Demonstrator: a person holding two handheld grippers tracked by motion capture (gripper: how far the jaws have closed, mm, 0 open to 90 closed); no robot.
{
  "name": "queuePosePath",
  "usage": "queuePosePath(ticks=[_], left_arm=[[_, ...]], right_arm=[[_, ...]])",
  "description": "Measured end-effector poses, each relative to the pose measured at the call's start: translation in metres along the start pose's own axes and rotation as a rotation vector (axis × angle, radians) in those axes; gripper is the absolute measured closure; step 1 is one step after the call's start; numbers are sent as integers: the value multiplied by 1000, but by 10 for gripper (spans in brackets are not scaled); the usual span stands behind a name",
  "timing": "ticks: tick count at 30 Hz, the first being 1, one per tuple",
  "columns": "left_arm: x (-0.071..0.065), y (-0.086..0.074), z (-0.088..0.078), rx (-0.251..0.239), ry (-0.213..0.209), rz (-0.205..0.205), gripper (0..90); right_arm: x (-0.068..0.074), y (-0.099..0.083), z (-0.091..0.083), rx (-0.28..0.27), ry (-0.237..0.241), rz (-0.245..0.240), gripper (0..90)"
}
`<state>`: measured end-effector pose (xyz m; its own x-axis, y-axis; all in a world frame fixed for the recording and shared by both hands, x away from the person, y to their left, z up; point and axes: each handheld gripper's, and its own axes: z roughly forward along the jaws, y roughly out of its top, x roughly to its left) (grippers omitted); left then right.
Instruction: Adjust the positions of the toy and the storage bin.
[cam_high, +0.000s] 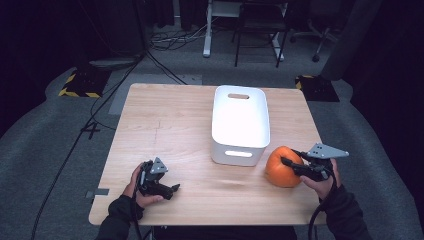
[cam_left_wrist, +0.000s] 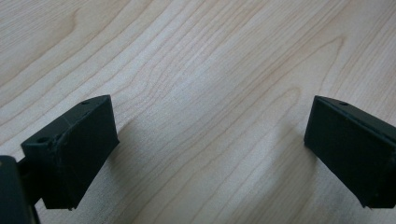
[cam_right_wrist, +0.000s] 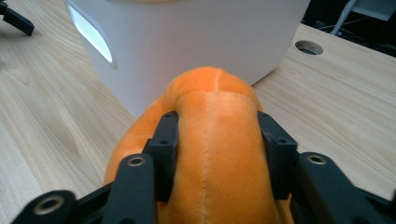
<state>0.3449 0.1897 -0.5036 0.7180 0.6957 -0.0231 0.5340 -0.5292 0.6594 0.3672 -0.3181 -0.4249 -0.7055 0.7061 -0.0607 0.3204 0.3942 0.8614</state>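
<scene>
The right gripper (cam_high: 289, 158) is seen at the near right of the table (cam_high: 165, 130), held in the right hand (cam_high: 322, 181); its jaws are pinched on an orange plush toy (cam_high: 281, 167). In the right gripper view the two black jaws are pressed into the sides of the orange plush toy (cam_right_wrist: 215, 154), a fold of soft fabric being squeezed up between them. A stitched seam is seen running along that fold, away from the camera and toward the bin. The toy is rounded — no clear long axis can be told, nor which way it points. It rests on the table near the right edge, just beside the near right corner of a white plastic bin (cam_high: 240, 124), slightly apart from it as far as can be judged.

The left gripper (cam_high: 172, 189) is held low over the near left of the table in the left hand (cam_high: 137, 187), well apart from the toy. In the left gripper view its jaws are spread wide, with bare wood grain of the table (cam_left_wrist: 205, 93) between them and nothing held.

No writing, brand or label can be read on the toy, the bin or the grippers.

The bin stands upright at the middle of the table, slot handles cut in its near and far walls. A round cable hole (cam_right_wrist: 307, 47) is noted in the tabletop beyond the toy — to the right of the bin in the right gripper view. Beyond the table, a grey floor with cables (cam_high: 120, 75) and chair legs (cam_high: 257, 45) is seen.
</scene>
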Motion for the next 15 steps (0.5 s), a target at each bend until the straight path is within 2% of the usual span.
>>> queuePosePath(ticks=[5, 10, 12, 15], left_arm=[[3, 1, 0, -3, -2, 21, 31], [3, 1, 0, -3, -3, 15, 39], [2, 0, 0, 1, -16, 0, 40], [2, 0, 0, 6, -12, 2, 42]], right_arm=[[0, -2, -4, -16, 5, -9, 599], [0, -3, -8, -34, 12, -26, 603], [0, -3, -9, -42, 15, -32, 606], [2, -3, -9, -46, 9, -29, 609]])
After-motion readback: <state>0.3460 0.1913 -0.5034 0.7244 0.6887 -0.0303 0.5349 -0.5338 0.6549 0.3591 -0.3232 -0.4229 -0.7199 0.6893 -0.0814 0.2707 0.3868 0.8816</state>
